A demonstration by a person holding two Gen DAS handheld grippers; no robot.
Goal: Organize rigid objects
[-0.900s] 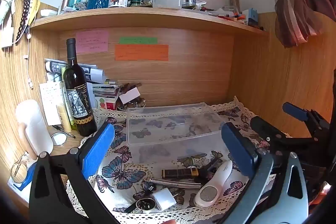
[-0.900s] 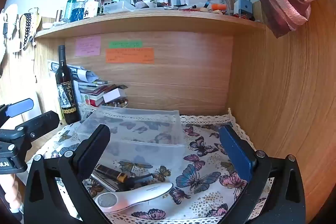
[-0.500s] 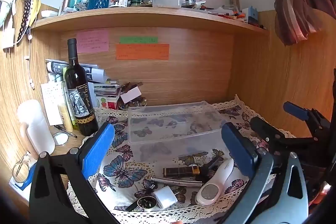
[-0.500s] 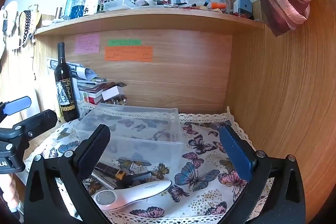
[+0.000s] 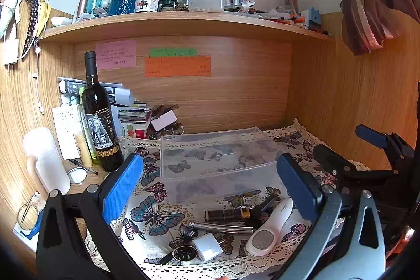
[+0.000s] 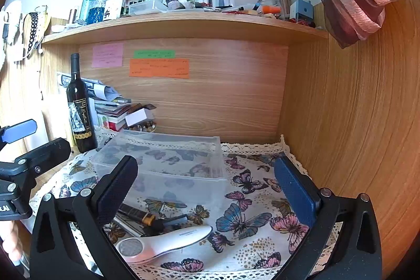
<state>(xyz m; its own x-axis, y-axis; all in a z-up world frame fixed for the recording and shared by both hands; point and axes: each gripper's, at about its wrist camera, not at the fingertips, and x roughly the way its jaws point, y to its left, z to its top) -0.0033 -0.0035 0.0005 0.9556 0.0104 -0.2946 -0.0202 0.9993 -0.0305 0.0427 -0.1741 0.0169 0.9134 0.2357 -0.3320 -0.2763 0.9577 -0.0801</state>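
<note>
clear bin (image 5: 218, 156) open-topped, wine bottle (image 5: 98, 117) guarding left side

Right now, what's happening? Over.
Left gripper and right gripper open, empty. Clear box empty; white device, pen, charger on cloth. Nothing blocking.

Both tools (image 5: 210, 183) (image 6: 207, 183) slightly higher, farther back.

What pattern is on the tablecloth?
Colourful butterflies on the tablecloth with a lace edge; clearest in the right wrist view.
</note>
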